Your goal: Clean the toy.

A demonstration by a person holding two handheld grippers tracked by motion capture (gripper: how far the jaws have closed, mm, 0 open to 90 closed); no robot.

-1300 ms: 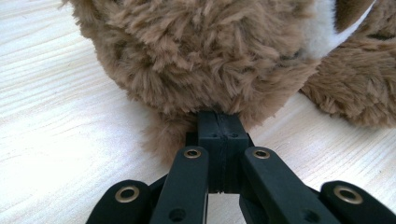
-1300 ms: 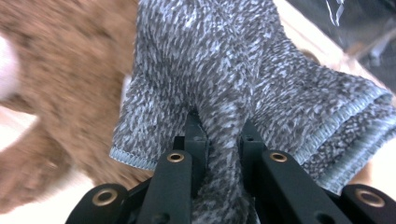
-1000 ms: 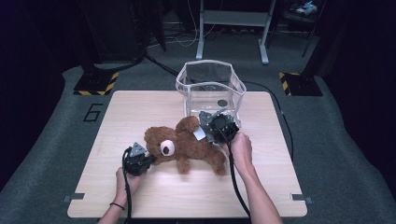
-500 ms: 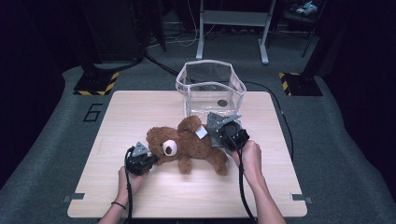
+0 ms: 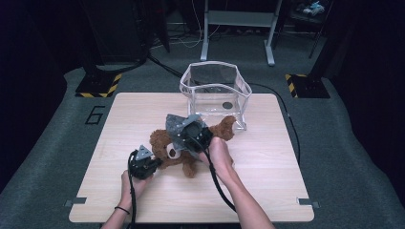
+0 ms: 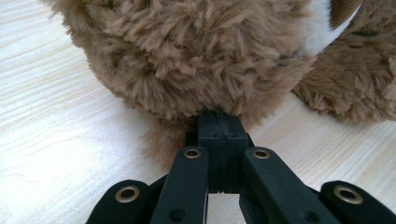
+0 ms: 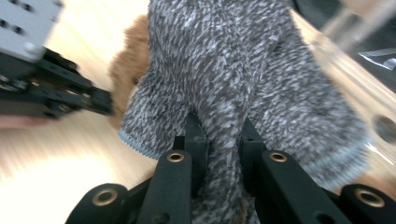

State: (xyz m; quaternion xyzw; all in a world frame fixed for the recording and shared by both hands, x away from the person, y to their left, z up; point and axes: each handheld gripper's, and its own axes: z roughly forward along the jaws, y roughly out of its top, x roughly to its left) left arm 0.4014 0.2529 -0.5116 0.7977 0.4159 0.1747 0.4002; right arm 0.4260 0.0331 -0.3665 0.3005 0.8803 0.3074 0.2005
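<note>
A brown teddy bear (image 5: 165, 145) lies on the wooden table (image 5: 267, 162), one leg (image 5: 224, 128) stretched toward the clear container. My left gripper (image 5: 155, 161) sits at the bear's head, shut on a tuft of its fur (image 6: 187, 56); the jaws (image 6: 219, 122) meet with fur pinched at their tips. My right gripper (image 5: 187, 138) hovers over the bear's body. It is shut on a grey knit piece of clothing (image 7: 233, 70) that hangs between its jaws (image 7: 222, 128) in front of the bear (image 7: 133, 44).
A clear soft-walled container (image 5: 239, 90) stands at the table's far side, with a small dark round thing (image 5: 228, 104) inside. Black cables trail from both grippers toward the near edge. My left gripper (image 7: 56, 93) also shows in the right gripper view.
My right gripper has moved left from near the container to above the bear's body, carrying the grey knit piece. The left gripper has stayed at the bear's head.
</note>
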